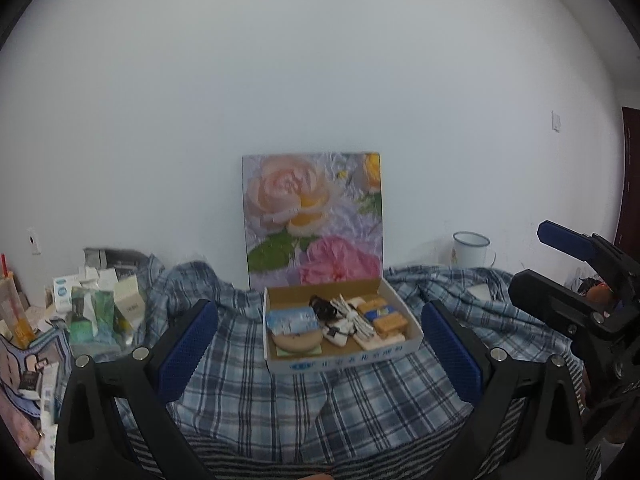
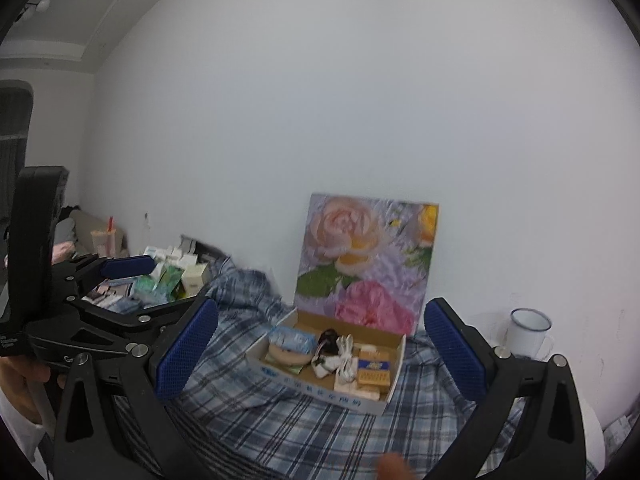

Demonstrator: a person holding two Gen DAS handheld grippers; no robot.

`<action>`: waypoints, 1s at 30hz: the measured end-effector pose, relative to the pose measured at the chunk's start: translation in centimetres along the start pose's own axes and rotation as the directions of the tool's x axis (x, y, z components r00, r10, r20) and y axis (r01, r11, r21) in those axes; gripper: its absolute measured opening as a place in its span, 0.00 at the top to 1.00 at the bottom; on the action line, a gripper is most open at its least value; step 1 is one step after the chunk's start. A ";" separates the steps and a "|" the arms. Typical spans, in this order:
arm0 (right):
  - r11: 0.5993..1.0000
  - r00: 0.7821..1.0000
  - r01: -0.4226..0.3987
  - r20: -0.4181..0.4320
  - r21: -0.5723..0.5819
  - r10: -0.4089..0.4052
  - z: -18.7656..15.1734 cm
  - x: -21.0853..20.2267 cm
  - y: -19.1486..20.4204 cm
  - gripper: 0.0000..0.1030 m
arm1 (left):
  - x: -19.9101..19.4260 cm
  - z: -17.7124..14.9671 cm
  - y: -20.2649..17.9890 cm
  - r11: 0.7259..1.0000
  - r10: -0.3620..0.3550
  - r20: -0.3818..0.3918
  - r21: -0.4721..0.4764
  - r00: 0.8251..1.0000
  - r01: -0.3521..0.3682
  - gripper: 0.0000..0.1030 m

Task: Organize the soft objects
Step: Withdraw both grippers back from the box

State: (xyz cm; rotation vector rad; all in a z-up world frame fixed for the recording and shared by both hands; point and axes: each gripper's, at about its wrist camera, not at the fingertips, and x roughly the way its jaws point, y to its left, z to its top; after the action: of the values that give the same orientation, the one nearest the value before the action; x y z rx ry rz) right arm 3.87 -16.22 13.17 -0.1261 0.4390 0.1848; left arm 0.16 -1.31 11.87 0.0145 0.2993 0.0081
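A blue plaid cloth lies spread and rumpled over the surface; it also shows in the right wrist view. On it sits an open cardboard box holding small items: a round beige puff, packets, white cables; it also shows in the right wrist view. My left gripper is open and empty, held in front of the box. My right gripper is open and empty, also facing the box. Each gripper shows at the edge of the other's view.
A flower painting leans on the white wall behind the box. A white enamel mug stands at the right. A pile of small cartons and packets lies at the left.
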 end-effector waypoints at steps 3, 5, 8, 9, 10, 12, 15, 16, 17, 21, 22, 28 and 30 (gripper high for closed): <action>1.000 1.000 0.008 -0.023 -0.002 -0.008 -1.2 0.6 0.1 0.00 | 0.8 -1.0 0.1 1.000 -0.003 -0.025 -0.006 1.000 0.003 0.00; 1.000 1.000 0.009 -0.030 -0.008 -0.009 -1.9 0.8 0.3 0.00 | 1.4 -1.8 0.2 1.000 -0.006 -0.042 -0.009 0.999 0.006 0.00; 1.000 0.999 0.004 -0.049 -0.007 -0.004 -3.0 1.3 0.3 0.00 | 2.3 -2.7 0.2 1.000 -0.015 -0.060 -0.005 0.998 0.015 0.00; 1.000 0.998 0.003 -0.058 -0.006 -0.003 -3.3 1.5 0.4 0.00 | 2.6 -3.1 0.2 1.000 -0.015 -0.066 -0.005 0.998 0.015 0.00; 1.000 0.998 0.003 -0.067 -0.006 -0.003 -3.6 1.8 0.4 0.00 | 2.9 -3.4 0.3 1.000 -0.016 -0.070 -0.003 0.997 0.016 0.00; 1.000 0.997 0.007 -0.079 -0.011 -0.008 -4.1 2.2 0.5 0.00 | 3.3 -4.0 0.3 1.000 -0.016 -0.076 -0.002 0.997 0.016 0.00; 1.000 0.995 0.009 -0.098 -0.009 -0.009 -4.9 2.9 0.5 0.00 | 3.9 -5.0 0.3 1.000 -0.012 -0.084 0.012 0.996 0.013 0.00; 1.000 0.995 0.007 -0.104 -0.008 -0.008 -5.2 3.1 0.6 0.00 | 4.1 -5.2 0.3 1.000 -0.008 -0.084 0.016 0.996 0.010 0.00; 1.000 0.994 0.009 -0.110 -0.007 -0.010 -5.4 3.3 0.5 0.00 | 4.3 -5.5 0.3 1.000 -0.006 -0.087 0.020 0.996 0.007 0.00; 1.000 0.992 0.020 -0.128 0.007 -0.019 -6.3 4.1 0.2 0.00 | 5.5 -6.5 0.4 1.000 0.003 -0.108 0.027 0.994 0.000 0.00; 1.000 0.991 0.022 -0.133 0.010 -0.021 -6.6 4.2 0.1 0.00 | 5.7 -6.7 0.4 1.000 0.004 -0.112 0.027 0.994 -0.001 0.00; 0.998 0.982 0.046 -0.185 0.038 -0.038 -8.4 5.5 -0.8 0.00 | 7.1 -8.5 0.4 0.997 0.057 -0.139 0.054 0.989 -0.050 0.00; 0.998 0.977 0.053 -0.208 0.046 -0.042 -9.0 5.8 -1.0 0.00 | 7.7 -9.0 0.4 0.995 0.084 -0.156 0.071 0.984 -0.074 0.00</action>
State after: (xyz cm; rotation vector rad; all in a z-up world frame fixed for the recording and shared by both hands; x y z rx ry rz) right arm 5.54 -17.75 2.69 -0.1052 0.6472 0.1134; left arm 4.85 -0.70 0.98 0.0905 0.4582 0.0787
